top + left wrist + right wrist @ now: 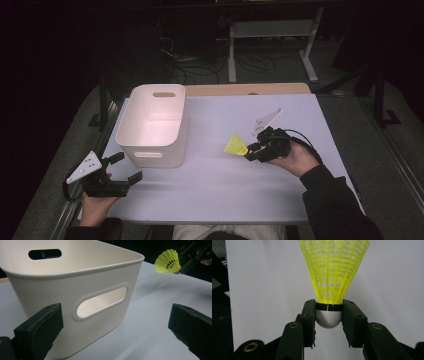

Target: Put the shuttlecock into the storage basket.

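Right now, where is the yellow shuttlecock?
In the high view, the yellow shuttlecock is at the table's right-center, to the right of the white bin. The right hand-held gripper grips its rounded cork base, skirt pointing toward the bin.

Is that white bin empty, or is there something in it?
Empty, as far as shows. The high view looks down into the bin and its bare floor; the shuttlecock is outside, held in the right gripper.

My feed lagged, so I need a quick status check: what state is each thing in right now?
Shuttlecock: gripped by its rounded base, skirt pointing away, held off the table.
Right tongs: shut on the shuttlecock.
Left tongs: open, holding nothing, facing the bin.
White bin: upright on the table, nothing visible inside.
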Available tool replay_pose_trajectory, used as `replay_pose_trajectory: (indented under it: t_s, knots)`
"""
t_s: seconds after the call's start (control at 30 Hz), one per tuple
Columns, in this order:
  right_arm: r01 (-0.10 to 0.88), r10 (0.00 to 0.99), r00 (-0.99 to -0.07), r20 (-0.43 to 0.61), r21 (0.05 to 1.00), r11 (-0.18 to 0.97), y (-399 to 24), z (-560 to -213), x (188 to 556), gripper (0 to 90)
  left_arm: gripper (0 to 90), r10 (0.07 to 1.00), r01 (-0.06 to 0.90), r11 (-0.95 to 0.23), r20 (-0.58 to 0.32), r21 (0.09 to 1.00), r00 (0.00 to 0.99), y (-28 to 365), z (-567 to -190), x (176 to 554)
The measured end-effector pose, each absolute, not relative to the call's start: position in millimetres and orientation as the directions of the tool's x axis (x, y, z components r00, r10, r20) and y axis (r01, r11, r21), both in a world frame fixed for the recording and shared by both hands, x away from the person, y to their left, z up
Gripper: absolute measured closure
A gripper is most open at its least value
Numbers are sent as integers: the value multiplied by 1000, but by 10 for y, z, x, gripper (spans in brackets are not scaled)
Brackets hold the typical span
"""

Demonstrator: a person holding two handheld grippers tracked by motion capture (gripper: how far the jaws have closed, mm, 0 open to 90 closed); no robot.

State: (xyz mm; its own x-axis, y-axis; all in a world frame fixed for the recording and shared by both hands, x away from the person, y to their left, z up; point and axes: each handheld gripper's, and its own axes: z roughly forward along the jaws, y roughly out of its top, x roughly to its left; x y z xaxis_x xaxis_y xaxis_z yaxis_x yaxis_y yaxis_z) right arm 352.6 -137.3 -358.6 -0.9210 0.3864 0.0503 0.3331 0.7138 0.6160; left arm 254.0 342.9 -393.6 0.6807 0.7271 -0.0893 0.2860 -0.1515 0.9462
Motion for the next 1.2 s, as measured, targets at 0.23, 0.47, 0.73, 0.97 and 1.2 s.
replay_pose_trajectory:
  t_s: [0.23, 0.47, 0.73, 0.97, 1.2]
  knots:
    - [329, 387, -921, 45, 620, 712, -1368, -3532, 3550, 629, 0, 727, 286, -153, -88, 946, 681, 3430, -3937, 2541]
    - [320, 382, -924, 37, 625, 712, -1338, -3458, 3570, 629, 0, 727, 287, -153, -89, 946, 681, 3429, -3937, 2541]
    - [301, 367, -930, 25, 624, 721, -1257, -3365, 3598, 629, 0, 727, 287, -155, -87, 945, 681, 3430, -3937, 2542]
    - [287, 354, -935, 20, 629, 723, -1187, -3297, 3623, 629, 0, 727, 287, -154, -88, 946, 681, 3428, -3937, 2542]
    - [274, 344, -939, 14, 637, 721, -1133, -3224, 3654, 629, 0, 726, 286, -153, -89, 946, 682, 3428, -3937, 2542]
